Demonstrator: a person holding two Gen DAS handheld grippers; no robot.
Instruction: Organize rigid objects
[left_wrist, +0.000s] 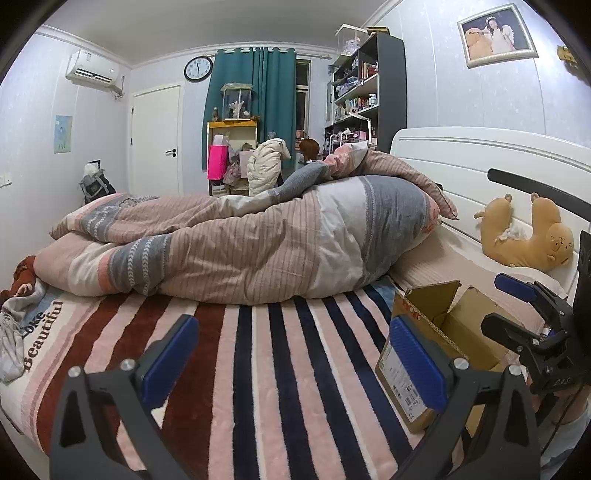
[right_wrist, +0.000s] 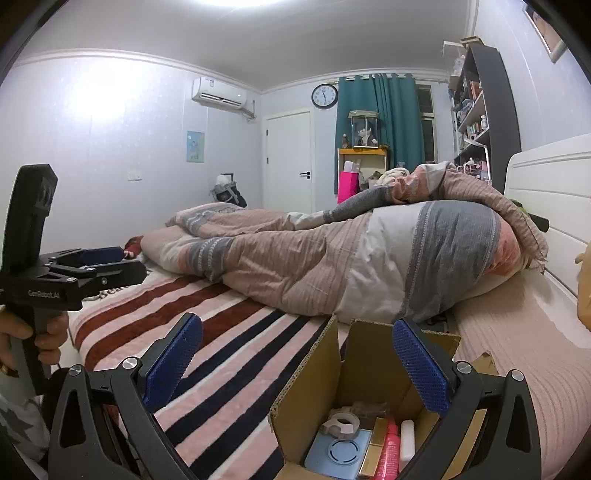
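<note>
Striped blanket (left_wrist: 258, 350) is lying under and between the jaws. Bunched duvet (left_wrist: 240, 240) is sitting ahead of the jaws, across the bed. Orange plush toy (left_wrist: 528, 236) is leaning on the white headboard (left_wrist: 461, 155), right of the jaws. Wall clock (left_wrist: 198, 68), teal curtain (left_wrist: 255, 99), shelving (left_wrist: 369, 92) far ahead.

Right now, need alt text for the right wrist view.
The open right gripper hovers over an open brown cardboard box on a striped bed blanket, holding a light blue square device, a tape roll and a pink tube. A rumpled pink and grey duvet lies behind; the left gripper is at left.
</note>
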